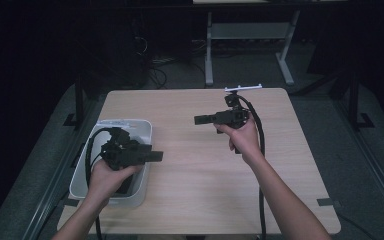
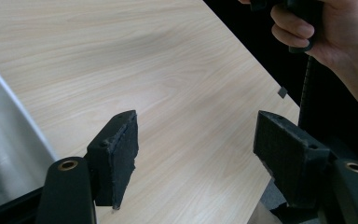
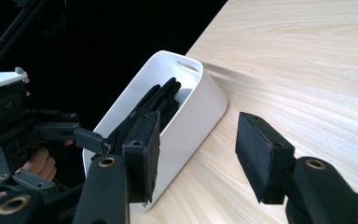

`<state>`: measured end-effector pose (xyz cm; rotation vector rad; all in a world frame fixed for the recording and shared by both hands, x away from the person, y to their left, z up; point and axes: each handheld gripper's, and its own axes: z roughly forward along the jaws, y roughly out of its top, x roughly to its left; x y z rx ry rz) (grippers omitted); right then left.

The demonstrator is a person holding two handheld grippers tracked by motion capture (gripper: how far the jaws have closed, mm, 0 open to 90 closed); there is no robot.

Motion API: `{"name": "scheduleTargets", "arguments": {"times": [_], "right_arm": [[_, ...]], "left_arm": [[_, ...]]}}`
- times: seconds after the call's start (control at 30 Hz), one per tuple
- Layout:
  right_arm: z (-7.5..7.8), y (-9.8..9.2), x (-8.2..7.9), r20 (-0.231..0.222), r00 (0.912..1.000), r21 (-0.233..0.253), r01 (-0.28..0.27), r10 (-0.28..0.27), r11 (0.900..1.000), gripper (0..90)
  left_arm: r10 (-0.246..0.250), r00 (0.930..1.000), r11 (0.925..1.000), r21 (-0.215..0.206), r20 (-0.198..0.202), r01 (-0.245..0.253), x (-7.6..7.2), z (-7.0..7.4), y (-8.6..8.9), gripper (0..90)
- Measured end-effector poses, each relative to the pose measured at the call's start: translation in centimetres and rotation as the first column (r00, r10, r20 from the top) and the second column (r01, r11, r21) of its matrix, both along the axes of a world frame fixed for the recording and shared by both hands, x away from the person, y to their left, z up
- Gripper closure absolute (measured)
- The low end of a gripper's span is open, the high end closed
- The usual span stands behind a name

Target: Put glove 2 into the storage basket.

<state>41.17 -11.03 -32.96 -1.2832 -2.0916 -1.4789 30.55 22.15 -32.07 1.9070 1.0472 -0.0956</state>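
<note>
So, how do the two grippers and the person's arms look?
Both grippers, left and right, are black, with two flat jaws faced in dark rough padding and brass-coloured rings at the jaw pivots. A black ribbed cable trails from each. The right gripper carries a pale plate on top. The forearms are bare, no sleeves visible.

table point(image 1: 200, 165): light wood grain | floor point(image 1: 325, 100): grey carpet | white-legged desk frame point(image 1: 250, 45): beyond table's far edge
</note>
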Motion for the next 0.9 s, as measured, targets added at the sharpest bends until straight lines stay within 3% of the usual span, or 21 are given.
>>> {"name": "scheduleTargets", "arguments": {"times": [0.9], "right_arm": [[-2.7, -6.3, -2.3, -0.041, 0.9958, 0.023, 0.083, -0.082, 0.996, 47.8]], "left_arm": [[-0.095, 0.9955, 0.9954, 0.013, -0.006, 0.095, -0.2, -1.2, -5.2, 28.1]]}}
